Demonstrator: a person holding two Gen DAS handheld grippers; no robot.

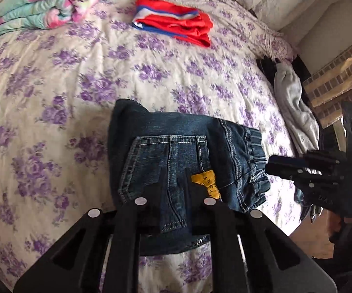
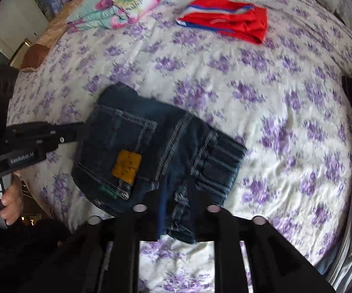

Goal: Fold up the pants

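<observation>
Small dark blue jeans [image 1: 176,127] [image 2: 176,131] lie folded into a compact bundle on the bed, back pocket and yellow patch [image 1: 205,183] facing up and the elastic waistband on the right. My left gripper [image 1: 176,183] points down at the bundle's near edge, its jaws closed on a strip of denim. In the right wrist view the left gripper [image 2: 80,128] meets the bundle's left edge. My right gripper [image 2: 173,195] stands over the waistband side with its jaws apart and loose denim between them. In the left wrist view it [image 1: 270,168] sits at the waistband edge.
The bed wears a white sheet with purple flowers [image 1: 54,85] [image 2: 273,97]. A folded red garment [image 1: 176,22] [image 2: 227,19] lies at the far side, beside a folded floral blanket [image 1: 41,7] [image 2: 127,2]. Grey cloth [image 1: 290,102] hangs off the right edge.
</observation>
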